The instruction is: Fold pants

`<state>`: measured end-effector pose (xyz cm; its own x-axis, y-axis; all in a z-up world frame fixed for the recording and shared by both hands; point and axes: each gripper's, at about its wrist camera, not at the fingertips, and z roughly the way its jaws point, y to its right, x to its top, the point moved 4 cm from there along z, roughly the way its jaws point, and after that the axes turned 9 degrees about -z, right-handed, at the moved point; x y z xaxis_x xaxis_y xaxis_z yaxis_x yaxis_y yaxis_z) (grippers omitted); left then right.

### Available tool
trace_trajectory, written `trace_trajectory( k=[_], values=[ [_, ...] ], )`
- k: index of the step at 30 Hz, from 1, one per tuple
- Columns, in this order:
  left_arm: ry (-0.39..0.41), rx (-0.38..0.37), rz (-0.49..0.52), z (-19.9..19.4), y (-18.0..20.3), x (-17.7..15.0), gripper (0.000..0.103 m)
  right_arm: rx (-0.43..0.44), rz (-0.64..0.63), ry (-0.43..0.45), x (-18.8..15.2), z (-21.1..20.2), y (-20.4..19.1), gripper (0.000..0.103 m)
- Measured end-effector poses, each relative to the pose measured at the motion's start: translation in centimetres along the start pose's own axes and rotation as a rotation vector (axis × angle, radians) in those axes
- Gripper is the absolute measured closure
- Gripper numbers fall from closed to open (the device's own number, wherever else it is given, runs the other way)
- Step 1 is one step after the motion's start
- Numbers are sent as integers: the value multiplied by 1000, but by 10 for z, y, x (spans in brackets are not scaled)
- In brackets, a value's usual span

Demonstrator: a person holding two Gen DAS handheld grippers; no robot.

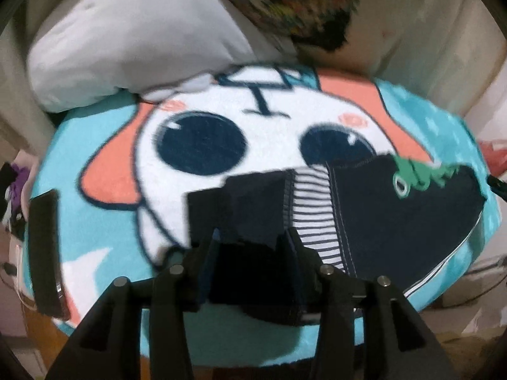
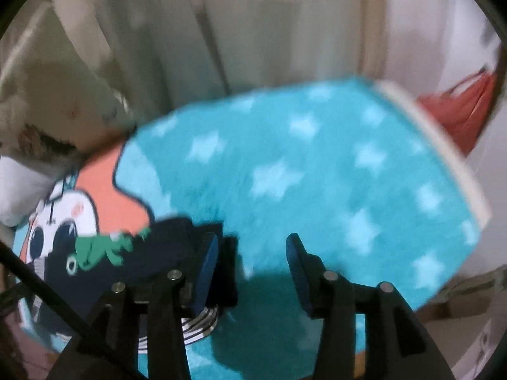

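The dark navy pants (image 1: 396, 221), with a striped lining (image 1: 313, 209) and a green dinosaur patch (image 1: 421, 174), lie on a teal cartoon blanket (image 1: 79, 133). My left gripper (image 1: 253, 242) stands over their left part, and a thick fold of dark cloth fills the gap between its two pads. In the right wrist view the pants (image 2: 95, 281) lie at the lower left, with the green dinosaur patch (image 2: 101, 247) on top. My right gripper (image 2: 253, 262) is just past their right edge, open, with only the blanket (image 2: 317, 174) between its fingers. The views are blurred.
A white pillow (image 1: 126, 47) and a patterned cushion (image 1: 301, 6) lie at the blanket's far side. A flat dark object (image 1: 44, 253) sits on the blanket's left edge. Pale curtains (image 2: 221, 31) and a red bag (image 2: 459, 110) are beyond the bed's right edge.
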<state>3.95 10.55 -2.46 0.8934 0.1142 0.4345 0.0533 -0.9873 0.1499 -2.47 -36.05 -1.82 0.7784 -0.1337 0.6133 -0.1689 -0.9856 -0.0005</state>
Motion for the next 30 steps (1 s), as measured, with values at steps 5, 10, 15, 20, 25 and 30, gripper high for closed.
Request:
trace_trajectory(
  k=[5, 10, 15, 20, 25, 30],
  values=[
    [2, -9, -115, -8, -27, 7, 54, 185, -42, 32, 4, -13, -50, 55],
    [-31, 24, -157, -4, -42, 4, 54, 309, -18, -79, -23, 30, -94, 55],
    [-34, 53, -140, -10, -51, 2, 54, 298, 98, -157, -40, 57, -88, 57],
    [-15, 32, -98, -24, -49, 10, 52, 298, 153, -63, -35, 23, -75, 55],
    [-32, -51, 8, -26, -17, 26, 48, 251, 252, 1, -44, -11, -40, 53],
    [-126, -212, 132, -8, 53, 39, 47, 199, 305, 9, -66, -23, -14, 48]
  ],
)
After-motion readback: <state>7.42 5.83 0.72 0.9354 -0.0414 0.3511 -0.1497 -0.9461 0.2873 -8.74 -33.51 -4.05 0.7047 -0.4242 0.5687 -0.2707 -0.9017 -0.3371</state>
